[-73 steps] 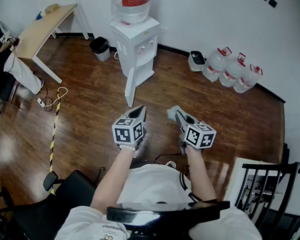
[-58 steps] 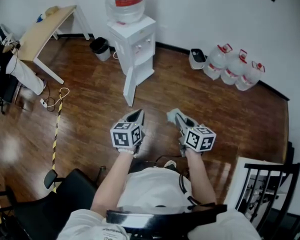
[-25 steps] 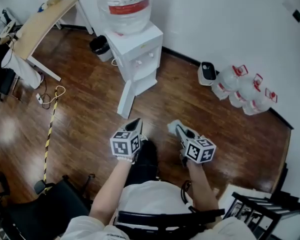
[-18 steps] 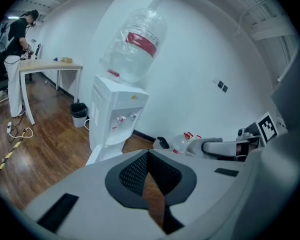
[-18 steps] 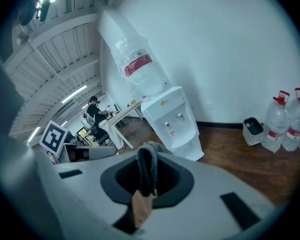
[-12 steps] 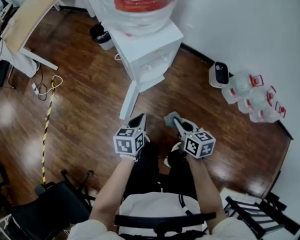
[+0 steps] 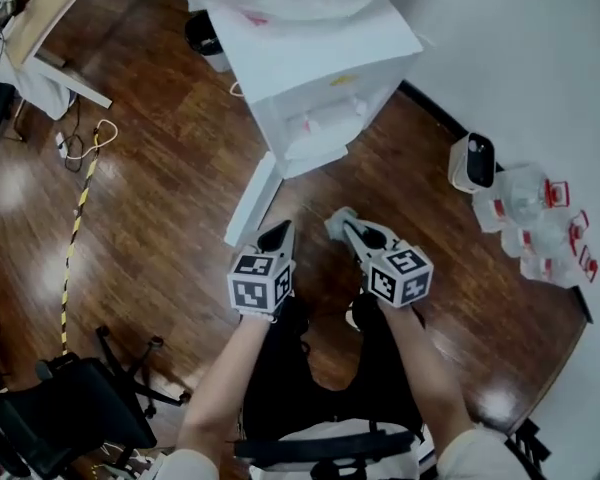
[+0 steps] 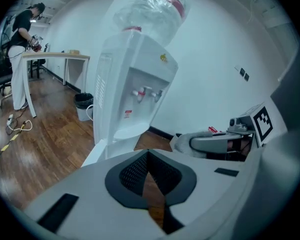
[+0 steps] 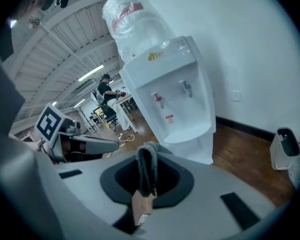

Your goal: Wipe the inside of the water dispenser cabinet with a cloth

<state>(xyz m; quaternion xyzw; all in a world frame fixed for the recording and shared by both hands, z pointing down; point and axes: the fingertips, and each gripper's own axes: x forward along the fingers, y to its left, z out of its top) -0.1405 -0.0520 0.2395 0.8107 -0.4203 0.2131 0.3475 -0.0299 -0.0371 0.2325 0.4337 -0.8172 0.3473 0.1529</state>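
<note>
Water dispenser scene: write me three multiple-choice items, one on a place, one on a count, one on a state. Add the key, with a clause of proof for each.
1. The cloth is:
A. in the right tongs
B. on the floor
C. on the desk

2. On the water dispenser, the taps number:
A. one
B. two
C. four

3. The cabinet door is:
A. shut
B. swung open
C. missing

Key:
1 A: the right gripper view shows the grey cloth pinched between the tongs.
2 B: both gripper views show two taps side by side on the front.
3 B: the head view shows the white door standing out from the cabinet's lower part.
</note>
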